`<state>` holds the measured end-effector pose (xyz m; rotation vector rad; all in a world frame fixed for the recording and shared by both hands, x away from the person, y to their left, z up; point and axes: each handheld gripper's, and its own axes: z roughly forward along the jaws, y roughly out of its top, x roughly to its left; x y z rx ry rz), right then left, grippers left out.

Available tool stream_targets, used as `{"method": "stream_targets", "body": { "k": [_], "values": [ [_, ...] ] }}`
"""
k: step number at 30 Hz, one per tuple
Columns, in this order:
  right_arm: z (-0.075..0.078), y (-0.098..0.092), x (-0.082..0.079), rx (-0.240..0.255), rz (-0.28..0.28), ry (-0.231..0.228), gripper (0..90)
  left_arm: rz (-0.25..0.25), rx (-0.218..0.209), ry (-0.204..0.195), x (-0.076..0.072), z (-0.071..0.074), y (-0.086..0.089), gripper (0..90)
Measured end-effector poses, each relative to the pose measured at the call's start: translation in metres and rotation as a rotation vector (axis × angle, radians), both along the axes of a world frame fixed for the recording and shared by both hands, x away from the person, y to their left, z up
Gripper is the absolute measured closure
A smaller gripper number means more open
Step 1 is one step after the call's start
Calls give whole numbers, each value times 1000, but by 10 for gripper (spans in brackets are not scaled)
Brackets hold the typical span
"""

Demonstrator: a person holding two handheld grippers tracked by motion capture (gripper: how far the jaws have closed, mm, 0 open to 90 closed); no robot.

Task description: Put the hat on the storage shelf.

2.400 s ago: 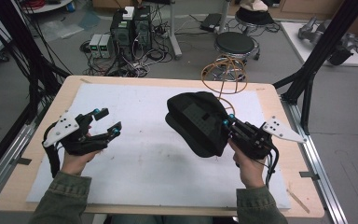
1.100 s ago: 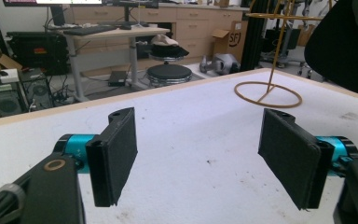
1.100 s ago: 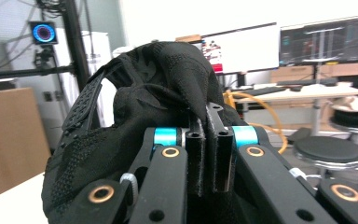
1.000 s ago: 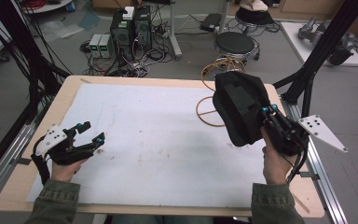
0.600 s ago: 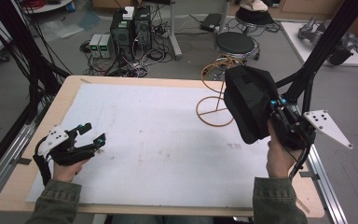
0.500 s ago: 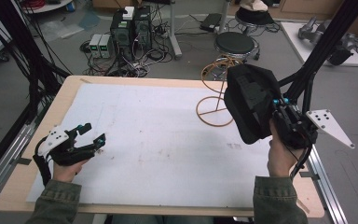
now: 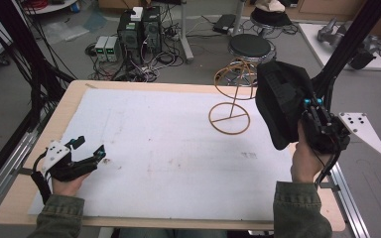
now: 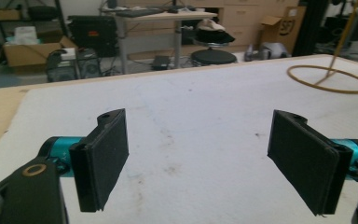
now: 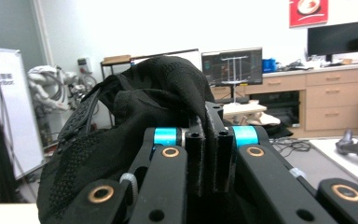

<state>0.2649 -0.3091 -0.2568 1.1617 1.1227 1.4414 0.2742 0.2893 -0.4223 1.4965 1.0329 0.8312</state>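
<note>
A black knitted cap (image 7: pixel 280 101) hangs in the air over the table's right edge, with my right gripper (image 7: pixel 311 103) shut on its fabric. The right gripper view has the cap (image 9: pixel 135 135) bunched over the closed right gripper (image 9: pixel 209 130). A gold wire stand (image 7: pixel 229 133) with a ring base stands on the white mat, just left of the cap. My left gripper (image 7: pixel 90 146) rests low at the mat's near left corner. The left gripper (image 8: pixel 205 158) has just been opening its jaws, and nothing lies between them.
A white mat (image 7: pixel 168 148) covers the wooden table (image 7: pixel 74 94). In the left gripper view the wire stand (image 8: pixel 328 92) sits far off at the right. Black frame struts rise at both sides of the table. Computers, cables and a stool stand on the floor behind.
My right gripper carried the cap from the middle of the mat up and to the right, past the stand. The left hand drew back to the near left corner, and its jaws widened.
</note>
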Motion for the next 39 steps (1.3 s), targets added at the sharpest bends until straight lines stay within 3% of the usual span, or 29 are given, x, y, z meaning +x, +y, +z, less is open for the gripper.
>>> {"method": "stream_targets", "body": {
  "k": [6, 12, 18, 24, 28, 39],
  "values": [
    [5, 0, 10, 5, -48, -10, 872, 55, -13, -5, -3, -1, 5, 183],
    [9, 1, 25, 7, -88, -9, 872, 139, 4, -2, -9, -6, 9, 167],
    [12, 9, 44, -30, -119, -29, 872, 193, 22, 2, -9, -6, 6, 161],
    [16, 21, 63, -36, -131, -28, 873, 197, 33, 13, -9, -7, 2, 160],
    [17, 28, 74, -35, -114, -40, 872, 191, 18, 6, -9, -7, 3, 161],
    [23, 51, 107, -84, -86, -46, 873, 189, 12, 8, -9, -7, 5, 163]
  ]
}}
